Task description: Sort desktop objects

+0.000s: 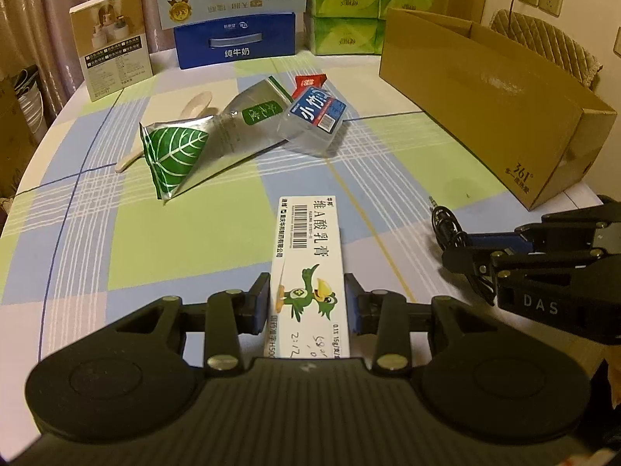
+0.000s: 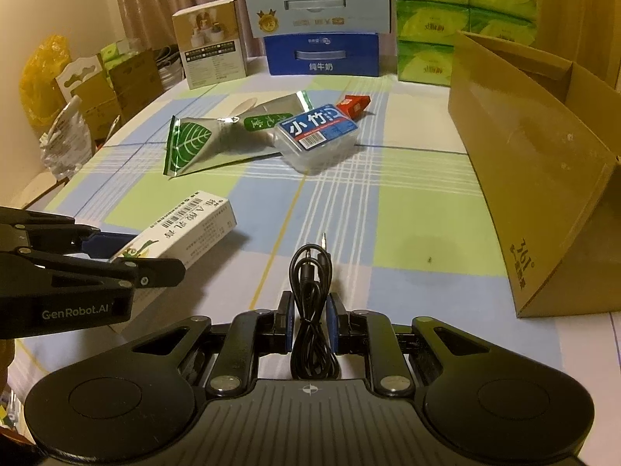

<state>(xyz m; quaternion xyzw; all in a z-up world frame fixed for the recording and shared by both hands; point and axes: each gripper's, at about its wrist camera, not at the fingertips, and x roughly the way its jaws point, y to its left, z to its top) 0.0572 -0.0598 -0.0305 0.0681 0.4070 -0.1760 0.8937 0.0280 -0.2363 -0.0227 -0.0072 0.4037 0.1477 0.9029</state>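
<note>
A white ointment box with a green bird print (image 1: 306, 240) sits between the blue pads of my left gripper (image 1: 306, 295), which is shut on its near end. From the right wrist view that box (image 2: 186, 229) is tilted, far end raised off the checked tablecloth, in the left gripper (image 2: 155, 256). My right gripper (image 2: 310, 310) is shut on a coiled black audio cable (image 2: 310, 272), plug pointing away. From the left, the cable (image 1: 446, 221) pokes out past the right gripper (image 1: 465, 256). A foil pouch (image 1: 194, 143), a clear box with a blue label (image 1: 314, 120) and a red packet (image 1: 308, 79) lie mid-table.
An open brown cardboard box (image 2: 524, 155) stands along the right side. At the back are a blue milk carton (image 2: 322, 56), stacked green tissue packs (image 2: 431, 19) and a small upright product box (image 2: 211, 50). A pale spoon (image 1: 198, 103) lies behind the pouch. Bags and boxes crowd the floor at left.
</note>
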